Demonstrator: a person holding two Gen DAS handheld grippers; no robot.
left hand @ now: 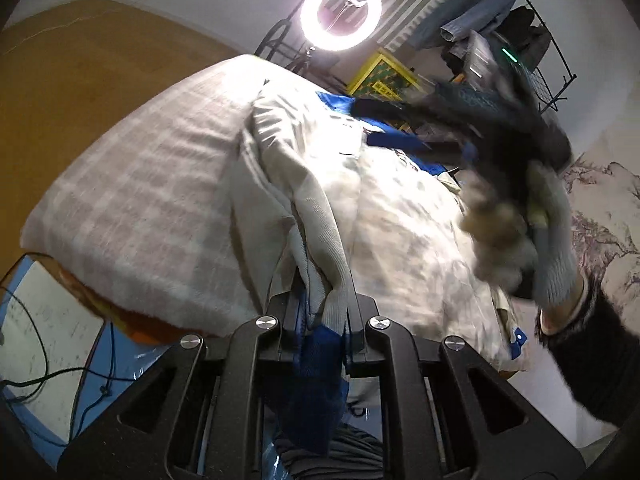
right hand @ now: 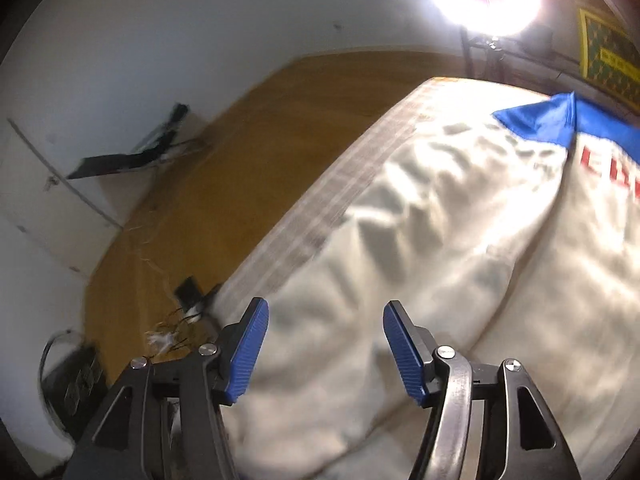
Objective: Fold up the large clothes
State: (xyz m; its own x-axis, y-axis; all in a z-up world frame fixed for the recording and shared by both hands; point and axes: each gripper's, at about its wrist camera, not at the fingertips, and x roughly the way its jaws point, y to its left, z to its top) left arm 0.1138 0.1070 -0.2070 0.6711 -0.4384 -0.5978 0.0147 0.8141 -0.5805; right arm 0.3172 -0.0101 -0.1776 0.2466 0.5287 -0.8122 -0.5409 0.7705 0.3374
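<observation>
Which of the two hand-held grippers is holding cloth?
The left hand-held gripper: its jaws are shut on the jacket's grey hem. The right hand-held gripper stands open, with nothing between its blue pads.

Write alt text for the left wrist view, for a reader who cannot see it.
The left gripper is shut on a grey ribbed hem of a white and blue jacket spread over a checked bed cover. At right, a gloved hand carries the blurred right gripper above the jacket, with a ring light behind.
</observation>
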